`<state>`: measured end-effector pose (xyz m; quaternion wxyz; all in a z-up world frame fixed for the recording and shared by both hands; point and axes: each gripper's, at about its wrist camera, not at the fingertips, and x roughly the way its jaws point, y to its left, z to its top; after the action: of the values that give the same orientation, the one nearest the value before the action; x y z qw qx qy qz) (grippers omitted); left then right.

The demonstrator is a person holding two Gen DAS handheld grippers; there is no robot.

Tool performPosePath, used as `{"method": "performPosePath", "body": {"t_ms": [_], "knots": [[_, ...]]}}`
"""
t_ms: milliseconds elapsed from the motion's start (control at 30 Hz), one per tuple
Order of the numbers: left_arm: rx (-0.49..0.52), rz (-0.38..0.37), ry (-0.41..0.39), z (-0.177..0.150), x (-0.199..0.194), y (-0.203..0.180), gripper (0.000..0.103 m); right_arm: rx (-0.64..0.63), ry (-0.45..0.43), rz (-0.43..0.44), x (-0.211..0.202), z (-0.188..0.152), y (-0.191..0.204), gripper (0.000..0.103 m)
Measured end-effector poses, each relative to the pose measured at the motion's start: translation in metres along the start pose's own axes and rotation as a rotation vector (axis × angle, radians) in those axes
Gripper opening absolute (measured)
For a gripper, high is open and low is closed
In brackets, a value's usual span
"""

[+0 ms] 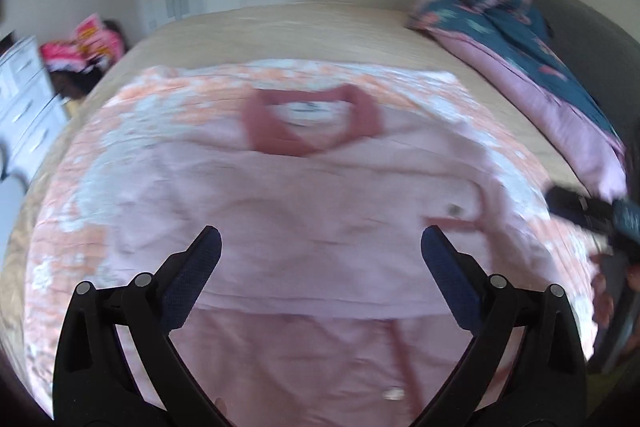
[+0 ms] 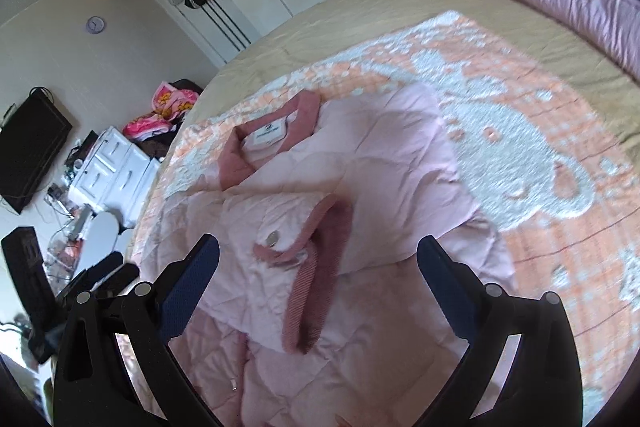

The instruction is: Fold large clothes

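While spread wide and empty, left tongs and right tongs above pink quilted jacket on orange-and-white blanket. Right view only: sharp snap-buttoned cuff. Left view: motion-blurred collar.
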<state>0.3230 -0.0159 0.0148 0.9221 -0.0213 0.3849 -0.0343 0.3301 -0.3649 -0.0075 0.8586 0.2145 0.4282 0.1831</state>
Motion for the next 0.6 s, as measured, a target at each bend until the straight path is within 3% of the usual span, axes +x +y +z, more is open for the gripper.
{"method": "performPosePath", "body": {"t_ms": [267,500,600], "knots": [[-0.146,0.117,0.009,0.006,0.000,0.083,0.094,0.030,0.126,-0.017,0.050,-0.027,0.015,0.099],[-0.274,0.135,-0.002,-0.002,-0.005,0.137,0.094,0.116,0.159,0.024,0.076,-0.045,0.011,0.098],[-0.320,0.152,-0.007,-0.004,-0.007,0.154,0.094,0.110,0.154,0.027,0.079,-0.047,0.011,0.085]]}}
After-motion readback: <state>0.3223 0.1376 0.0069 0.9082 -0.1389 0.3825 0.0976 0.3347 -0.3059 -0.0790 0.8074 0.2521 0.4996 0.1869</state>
